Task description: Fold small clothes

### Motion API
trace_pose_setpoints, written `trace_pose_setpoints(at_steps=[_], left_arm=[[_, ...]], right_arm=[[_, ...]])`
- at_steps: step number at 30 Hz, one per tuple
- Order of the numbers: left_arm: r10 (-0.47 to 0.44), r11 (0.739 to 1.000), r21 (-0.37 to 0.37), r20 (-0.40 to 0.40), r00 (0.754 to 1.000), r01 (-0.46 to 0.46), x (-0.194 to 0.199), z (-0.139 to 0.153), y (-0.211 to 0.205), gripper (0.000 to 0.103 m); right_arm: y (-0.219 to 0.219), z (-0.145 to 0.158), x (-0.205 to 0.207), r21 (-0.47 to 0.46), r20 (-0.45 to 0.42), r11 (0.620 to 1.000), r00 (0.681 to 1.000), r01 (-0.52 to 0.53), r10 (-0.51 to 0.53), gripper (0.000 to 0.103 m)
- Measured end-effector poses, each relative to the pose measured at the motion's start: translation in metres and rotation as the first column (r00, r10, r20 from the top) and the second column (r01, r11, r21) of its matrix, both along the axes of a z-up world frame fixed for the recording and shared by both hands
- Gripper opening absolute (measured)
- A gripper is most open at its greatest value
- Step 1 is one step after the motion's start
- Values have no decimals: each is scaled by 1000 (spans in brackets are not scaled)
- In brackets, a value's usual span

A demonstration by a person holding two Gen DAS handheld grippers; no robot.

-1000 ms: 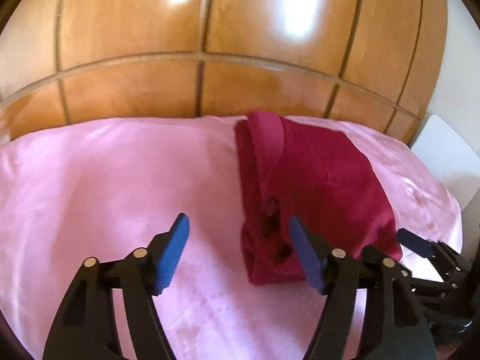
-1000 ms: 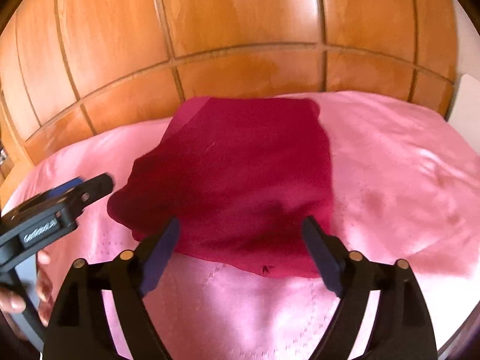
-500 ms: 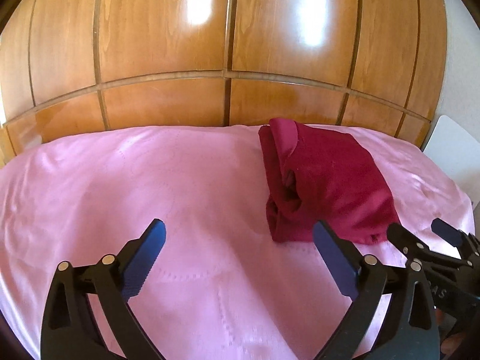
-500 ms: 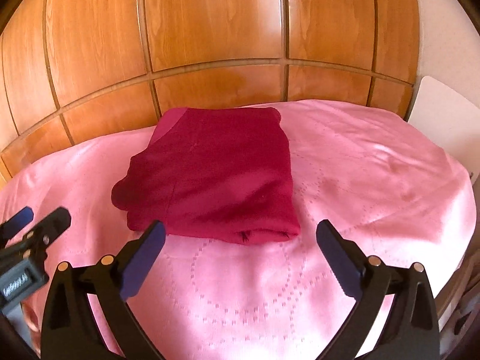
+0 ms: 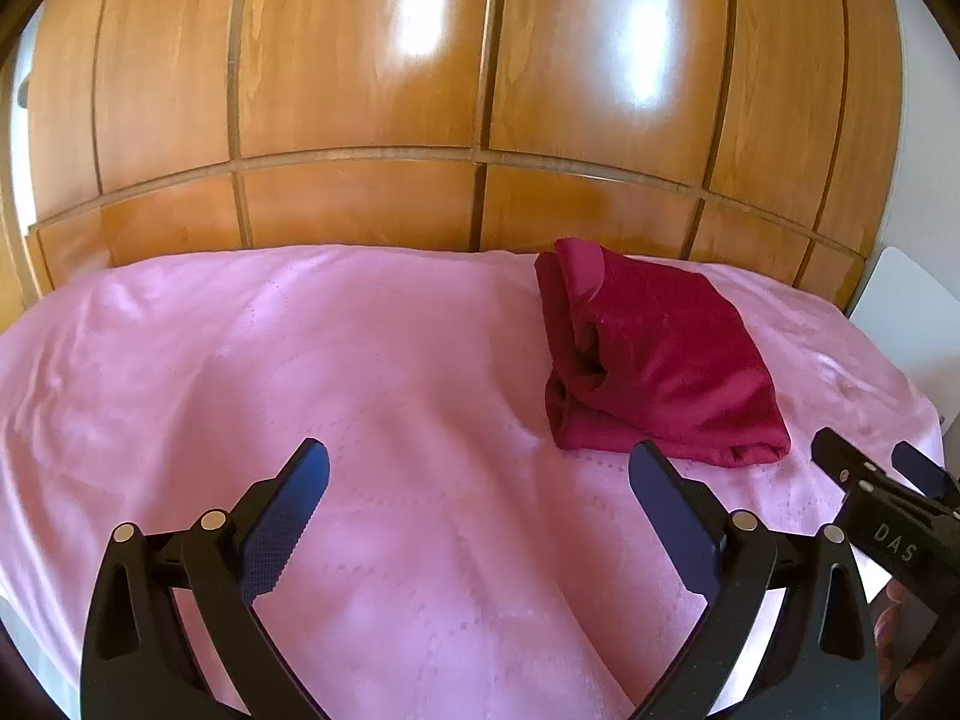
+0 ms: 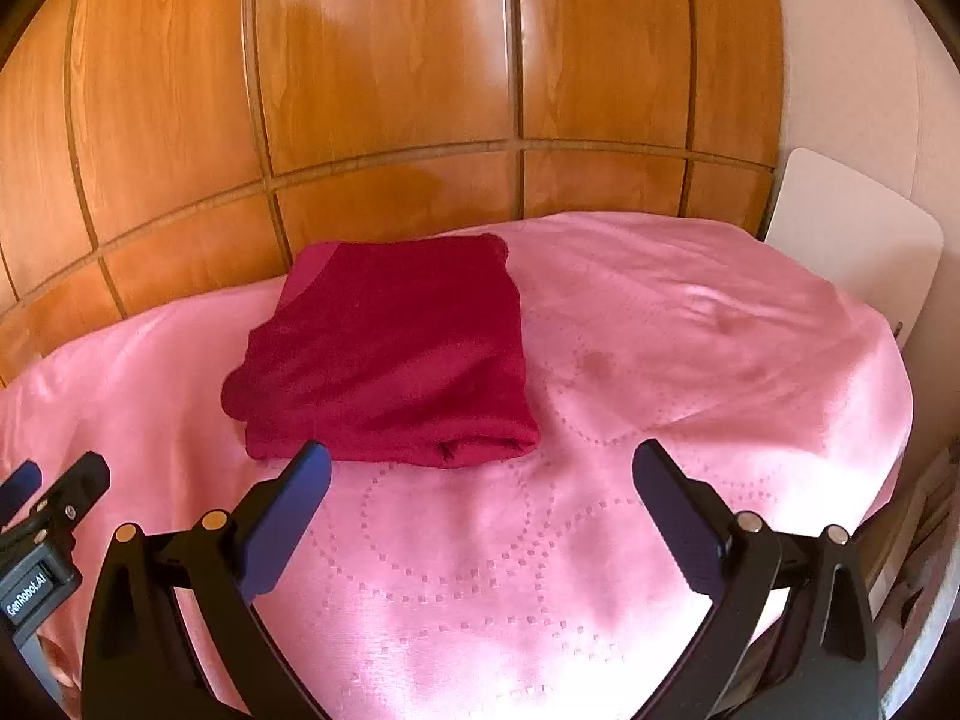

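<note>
The dark red cloth lies folded in a neat block on the pink sheet, close to the wooden wall at the back. From your right tool it sits just ahead and a bit to the left, with its near edge close to the tool's left tip. From your left tool the cloth is ahead and off to the right, with its long side running away from you toward the wall. Both tools are spread wide apart and hold nothing; only pink sheet shows between the tips. Your right tool looks nearer to the cloth. The fold looks done, so if you need to touch it again, I think the right one has the shorter reach.
</note>
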State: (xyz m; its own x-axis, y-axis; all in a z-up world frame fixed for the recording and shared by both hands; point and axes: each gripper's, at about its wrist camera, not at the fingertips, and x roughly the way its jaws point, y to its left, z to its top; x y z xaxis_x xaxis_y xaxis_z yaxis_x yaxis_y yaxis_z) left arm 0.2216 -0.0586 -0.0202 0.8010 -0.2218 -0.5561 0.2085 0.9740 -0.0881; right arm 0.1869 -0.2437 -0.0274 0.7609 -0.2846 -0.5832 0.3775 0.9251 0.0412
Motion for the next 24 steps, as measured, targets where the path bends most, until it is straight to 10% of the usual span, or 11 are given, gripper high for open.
trace_pose_setpoints(at_steps=[24], left_arm=[[42, 999, -23, 121, 992, -40, -41, 22, 15, 99]], right_arm=[[21, 14, -30, -25, 61, 999, 998, -21, 23, 101]])
